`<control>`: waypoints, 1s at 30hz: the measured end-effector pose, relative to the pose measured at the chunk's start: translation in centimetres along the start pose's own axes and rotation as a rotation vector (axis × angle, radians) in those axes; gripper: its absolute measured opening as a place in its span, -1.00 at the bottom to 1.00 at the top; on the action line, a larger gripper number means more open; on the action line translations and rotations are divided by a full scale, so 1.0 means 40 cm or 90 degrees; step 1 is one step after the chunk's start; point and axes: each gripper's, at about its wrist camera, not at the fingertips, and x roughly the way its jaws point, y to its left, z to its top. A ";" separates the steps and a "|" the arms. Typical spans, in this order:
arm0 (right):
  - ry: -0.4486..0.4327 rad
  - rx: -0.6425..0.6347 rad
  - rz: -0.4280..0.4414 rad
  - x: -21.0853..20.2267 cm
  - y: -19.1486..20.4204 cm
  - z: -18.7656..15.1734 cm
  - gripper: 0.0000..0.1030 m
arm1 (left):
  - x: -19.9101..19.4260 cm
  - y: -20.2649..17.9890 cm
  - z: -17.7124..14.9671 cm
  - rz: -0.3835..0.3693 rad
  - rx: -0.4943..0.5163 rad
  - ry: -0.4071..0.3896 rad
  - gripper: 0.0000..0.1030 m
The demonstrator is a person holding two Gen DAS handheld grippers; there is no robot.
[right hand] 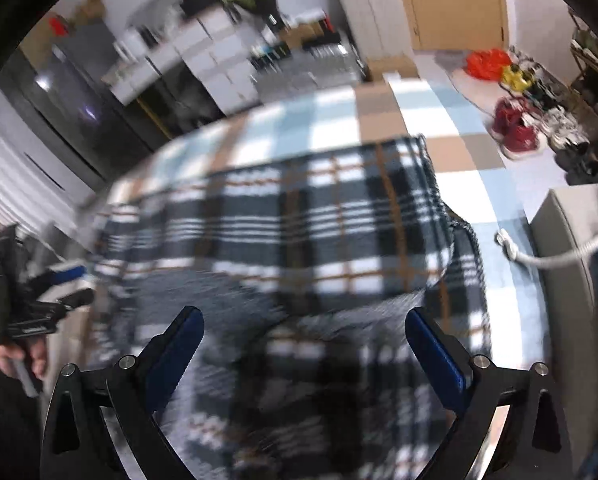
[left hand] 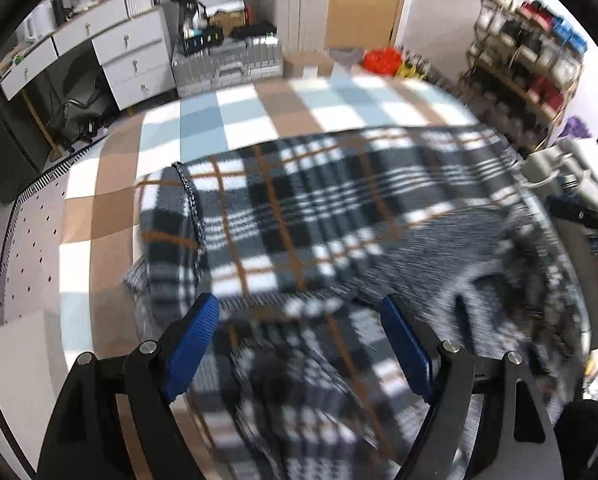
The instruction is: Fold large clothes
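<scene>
A large black, white and orange plaid garment (left hand: 299, 216) lies spread on a checked blue, tan and white table cover (left hand: 227, 120); a folded-over layer covers its far part and the near part is blurred. My left gripper (left hand: 299, 312) is open and empty, just above the near part of the garment. In the right wrist view the same garment (right hand: 299, 220) fills the middle, and my right gripper (right hand: 303, 320) is open and empty above its near edge. The left gripper (right hand: 65, 284) also shows at the left edge of that view, held in a hand.
White drawers (left hand: 131, 52) and a silver case (left hand: 227, 64) stand behind the table. A shoe rack (left hand: 527, 64) is at the right. A grey box with a white cable (right hand: 571, 256) sits at the table's right side. An orange bag (right hand: 489, 62) lies on the floor.
</scene>
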 end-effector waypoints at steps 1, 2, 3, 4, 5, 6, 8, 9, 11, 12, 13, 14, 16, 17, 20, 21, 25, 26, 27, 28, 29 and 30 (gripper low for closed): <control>-0.025 0.001 0.020 -0.033 0.015 -0.022 0.99 | -0.022 -0.009 -0.007 -0.008 -0.004 -0.013 0.55; -0.041 0.001 0.030 -0.056 0.031 -0.040 0.99 | -0.055 -0.028 -0.021 -0.019 -0.012 -0.034 0.55; -0.068 -0.003 0.042 -0.092 0.054 -0.068 0.99 | -0.071 -0.042 -0.034 -0.023 -0.016 -0.044 0.55; -0.087 -0.008 0.048 -0.114 0.081 -0.087 0.99 | -0.099 -0.064 -0.048 -0.026 -0.021 -0.062 0.55; -0.098 -0.011 0.051 -0.128 0.093 -0.097 0.99 | -0.113 -0.080 -0.054 -0.025 -0.026 -0.080 0.55; -0.115 -0.016 0.059 -0.150 0.112 -0.119 0.99 | -0.119 -0.084 -0.058 -0.023 -0.030 -0.092 0.55; -0.144 -0.025 0.071 -0.186 0.138 -0.154 0.99 | -0.153 -0.122 -0.080 -0.012 -0.037 -0.130 0.55; -0.167 -0.029 0.078 -0.209 0.154 -0.176 0.99 | -0.175 -0.129 -0.095 -0.005 -0.039 -0.147 0.55; -0.204 -0.035 0.081 -0.246 0.179 -0.207 1.00 | -0.209 -0.171 -0.124 0.016 -0.040 -0.194 0.55; -0.224 -0.040 0.083 -0.263 0.190 -0.228 1.00 | -0.219 -0.182 -0.139 0.026 -0.042 -0.207 0.55; -0.237 -0.042 0.081 -0.269 0.192 -0.237 1.00 | -0.234 -0.203 -0.156 0.038 -0.042 -0.232 0.55; -0.250 -0.045 0.075 -0.281 0.200 -0.252 1.00 | -0.246 -0.217 -0.171 0.052 -0.040 -0.249 0.55; -0.273 -0.041 0.059 -0.300 0.210 -0.287 1.00 | -0.260 -0.244 -0.196 0.073 -0.031 -0.269 0.55; -0.278 -0.038 0.059 -0.306 0.206 -0.295 1.00 | -0.264 -0.253 -0.210 0.076 -0.030 -0.279 0.55; -0.298 -0.054 0.054 -0.313 0.207 -0.341 1.00 | -0.269 -0.269 -0.243 0.097 -0.028 -0.305 0.56; -0.311 -0.063 0.046 -0.315 0.208 -0.358 1.00 | -0.269 -0.275 -0.252 0.101 -0.029 -0.311 0.61; -0.318 -0.070 0.034 -0.304 0.205 -0.396 1.00 | -0.246 -0.275 -0.288 0.100 -0.049 -0.331 0.82; -0.308 -0.075 0.036 -0.300 0.210 -0.400 1.00 | -0.231 -0.267 -0.293 0.093 -0.057 -0.332 0.82; -0.306 -0.082 0.037 -0.303 0.215 -0.404 1.00 | -0.231 -0.267 -0.298 0.093 -0.061 -0.333 0.82; -0.313 -0.093 0.039 -0.306 0.222 -0.409 1.00 | -0.218 -0.262 -0.298 0.097 -0.064 -0.330 0.82; -0.324 -0.101 0.036 -0.311 0.227 -0.415 1.00 | -0.215 -0.269 -0.302 0.097 -0.062 -0.325 0.82; -0.333 -0.105 0.029 -0.313 0.230 -0.420 1.00 | -0.210 -0.269 -0.300 0.096 -0.060 -0.321 0.82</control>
